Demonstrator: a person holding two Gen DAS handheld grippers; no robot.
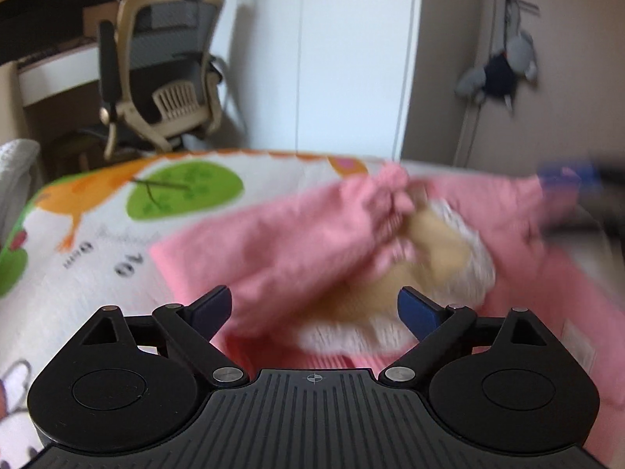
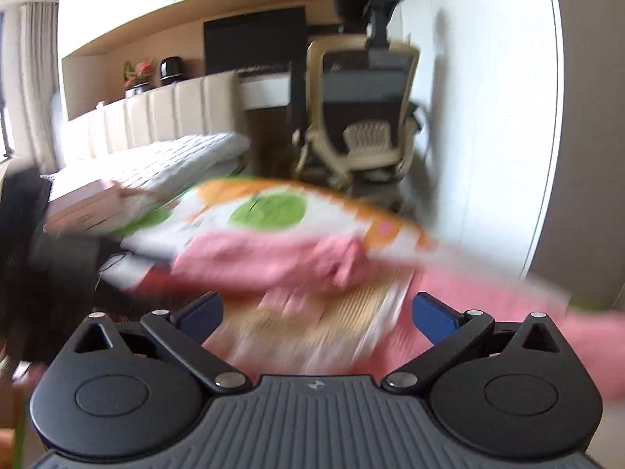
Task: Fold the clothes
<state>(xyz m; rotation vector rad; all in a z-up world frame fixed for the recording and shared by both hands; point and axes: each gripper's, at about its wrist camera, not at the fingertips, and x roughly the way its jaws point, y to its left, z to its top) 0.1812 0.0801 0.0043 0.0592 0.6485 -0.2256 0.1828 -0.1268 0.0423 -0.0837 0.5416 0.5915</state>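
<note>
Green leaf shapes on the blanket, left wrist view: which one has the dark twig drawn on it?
The large green leaf beside the orange bird; the smaller green patch at the left edge shows none.

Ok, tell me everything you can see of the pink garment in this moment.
The pink garment looks like soft knit or fleece, with a tan and white fuzzy patch on its front and a bunched part near the top. It lies spread and rumpled, not neatly folded, on the printed blanket. Motion blur hides finer detail. The left gripper and right gripper are both open just above it, gripping nothing.

Pink garment with tan-and-white patch; white mat with green and orange shapes.
</note>
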